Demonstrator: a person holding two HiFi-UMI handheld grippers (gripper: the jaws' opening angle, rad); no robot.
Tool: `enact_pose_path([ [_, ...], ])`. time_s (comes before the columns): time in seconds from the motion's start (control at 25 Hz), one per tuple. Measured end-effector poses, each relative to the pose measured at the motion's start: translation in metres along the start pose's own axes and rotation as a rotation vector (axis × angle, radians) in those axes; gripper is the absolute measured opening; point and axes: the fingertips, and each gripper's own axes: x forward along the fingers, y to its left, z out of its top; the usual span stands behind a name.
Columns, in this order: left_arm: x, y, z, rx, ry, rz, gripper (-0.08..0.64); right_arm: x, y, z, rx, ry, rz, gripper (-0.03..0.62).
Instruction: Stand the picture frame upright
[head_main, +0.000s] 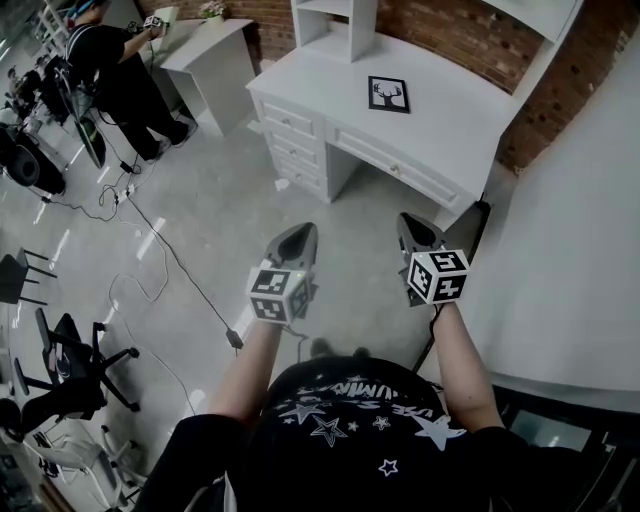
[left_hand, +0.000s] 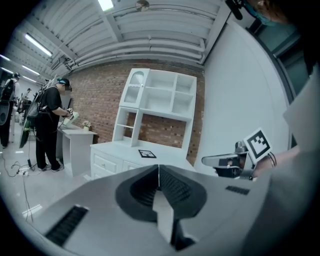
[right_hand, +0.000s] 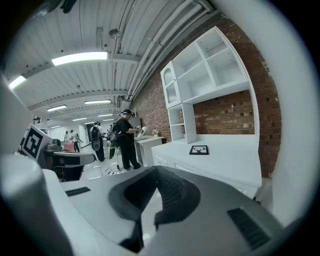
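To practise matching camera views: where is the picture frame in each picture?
Head view: the picture frame lies flat on the white desk, upper middle.
Left gripper view: picture frame small, near the middle, on the desktop.
Right gripper view: picture frame right of centre, on the desktop.
Shared landmark: the brick wall behind the desk.

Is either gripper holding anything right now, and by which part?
Nothing is held. The left gripper and the right gripper are both shut and empty; the picture frame lies flat on the desk, untouched.
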Motion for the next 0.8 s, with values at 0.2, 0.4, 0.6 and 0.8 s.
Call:
enact_pose_path([
  [0.2,-0.005,0.011,-0.006,-0.012,0.01,0.01,0.02,0.006,0.01,-0.002,0.016,-0.01,0.021,0.015],
  [0.4,-0.017,0.036,-0.011,-0.029,0.022,0.037,0.02,0.017,0.02,-0.002,0.038,-0.012,0.008,0.016],
  [0.6,-0.025,0.057,-0.012,-0.039,0.016,0.035,0.02,0.031,0.032,-0.004,0.037,-0.004,-0.011,0.017],
  [0.8,-0.03,0.077,-0.015,-0.038,0.015,0.031,0.02,0.04,0.047,-0.008,0.035,0.005,-0.026,0.017],
])
